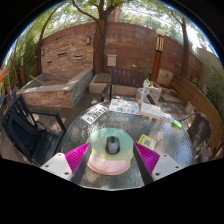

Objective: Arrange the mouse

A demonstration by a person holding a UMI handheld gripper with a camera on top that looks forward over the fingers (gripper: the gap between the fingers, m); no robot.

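one small dark mouse (113, 145) sits on the round pale mat (110, 157), gripper (112, 158) wide open, likely almost done.

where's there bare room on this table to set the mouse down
Bare glass lies beside the round mat, toward either finger pad, and between the mat and the papers. The table's far half is crowded with papers and boxes. The mouse sits on the mat between the open fingers.

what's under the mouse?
The mouse sits on a round pale-green mat lying on the glass table, between the open gripper fingers. The mat's centre is covered.
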